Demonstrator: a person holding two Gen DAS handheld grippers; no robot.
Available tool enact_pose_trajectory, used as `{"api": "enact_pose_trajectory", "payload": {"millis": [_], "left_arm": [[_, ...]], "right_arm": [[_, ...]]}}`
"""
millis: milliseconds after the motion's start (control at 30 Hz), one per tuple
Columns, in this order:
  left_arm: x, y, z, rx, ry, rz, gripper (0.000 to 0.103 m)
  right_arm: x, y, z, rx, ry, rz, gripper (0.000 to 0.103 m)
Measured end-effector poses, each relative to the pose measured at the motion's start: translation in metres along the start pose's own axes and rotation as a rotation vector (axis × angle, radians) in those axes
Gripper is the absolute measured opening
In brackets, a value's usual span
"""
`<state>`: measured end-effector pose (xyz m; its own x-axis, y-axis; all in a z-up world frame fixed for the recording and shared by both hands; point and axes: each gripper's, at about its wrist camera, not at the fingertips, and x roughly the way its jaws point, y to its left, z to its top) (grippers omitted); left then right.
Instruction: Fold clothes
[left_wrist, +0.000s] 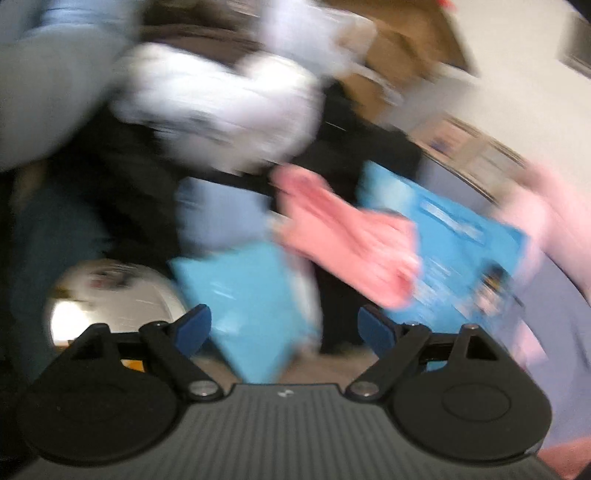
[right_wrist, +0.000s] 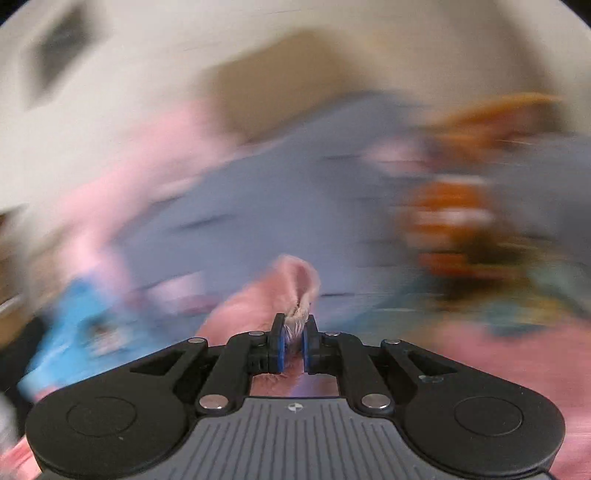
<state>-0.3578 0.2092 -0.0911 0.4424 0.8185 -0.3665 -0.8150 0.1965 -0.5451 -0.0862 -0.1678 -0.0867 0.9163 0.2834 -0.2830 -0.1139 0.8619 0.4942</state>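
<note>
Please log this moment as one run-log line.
left claw: open, empty | right claw: shut on pink garment | both views motion-blurred

Blue packets (left_wrist: 454, 236) and pink cloth (left_wrist: 351, 243) crowd ahead of the spread left tool (left_wrist: 284, 328).

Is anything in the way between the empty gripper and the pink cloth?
Nothing visible blocks it. The left gripper is open and holds nothing, and the pink cloth hangs ahead, slightly right. The right gripper grips that cloth. The views are blurry.
</note>
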Motion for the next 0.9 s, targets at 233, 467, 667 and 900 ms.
{"api": "enact_pose_trajectory", "payload": {"millis": [233, 467, 667, 900], "left_arm": [[0.001, -0.091, -0.067, 0.301, 0.366, -0.462, 0.091], [-0.028, -0.150, -0.132, 0.610, 0.459, -0.607, 0.091], [-0.034, -0.172, -0.175, 0.665, 0.539, -0.645, 0.092], [0.007, -0.172, -0.210, 0.772, 0.626, -0.308, 0.092]], "right_arm": [[-0.012, -0.103, -0.016, 0.144, 0.101, -0.237, 0.008], [-0.049, -0.086, 0.015, 0.121, -0.098, 0.017, 0.010], [0.003, -0.144, -0.008, 0.171, 0.180, -0.293, 0.015], [0.007, -0.142, -0.001, 0.090, 0.170, -0.377, 0.047]]}}
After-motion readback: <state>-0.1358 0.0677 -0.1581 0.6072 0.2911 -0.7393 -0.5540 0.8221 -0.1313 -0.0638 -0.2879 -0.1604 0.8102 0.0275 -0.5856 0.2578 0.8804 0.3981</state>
